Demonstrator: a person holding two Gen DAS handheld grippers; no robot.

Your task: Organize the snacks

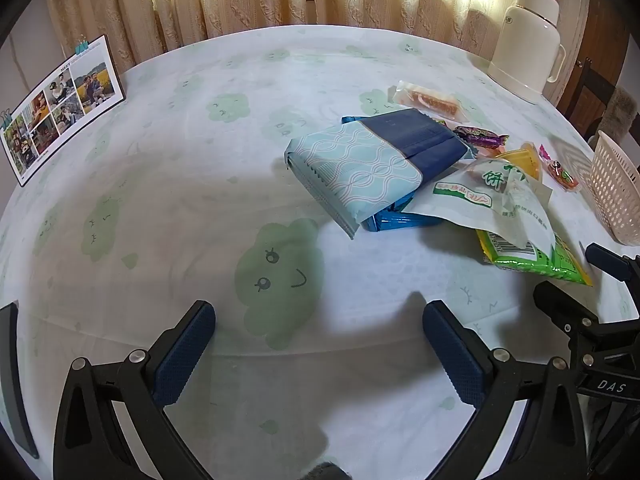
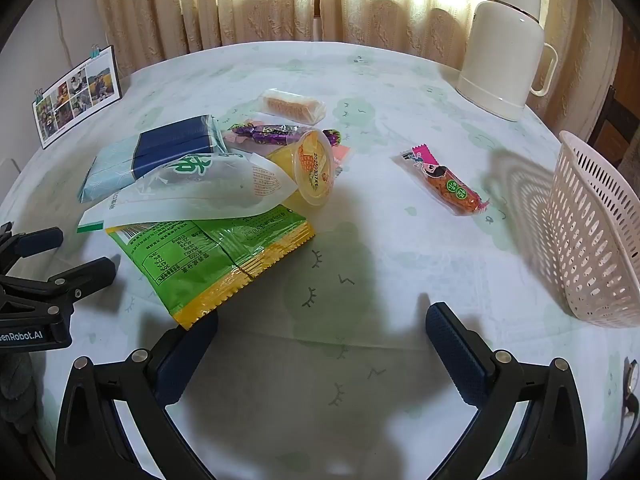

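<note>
Snacks (image 2: 208, 216) piled, basket (image 2: 592, 236) well apart, flask (image 2: 500, 48) behind

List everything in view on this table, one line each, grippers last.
Basket: 1, pale pink, perforated, right edge of table, nothing seen in it.
Thermos jug: 1, cream, far right, upright.
Photo card: 1, collage with teal clips, propped at far left.
Blue packet: 1, light and navy blue, left end of the snack pile.
White pouch: 1, white with green print, lying over the green bag.
Green bag: 1, green and yellow, nearest of the pile.
Jelly cup: 1, yellow, on its side.
Purple candies: several, behind the cup.
Clear-wrapped wafer snack: 1, far side of the pile.
Sausage snack: 1, orange with pink end, alone between the pile and the basket.
Tablecloth: 1, white with green clouds.
Left gripper: open, empty.
Right gripper: open, empty.
</note>
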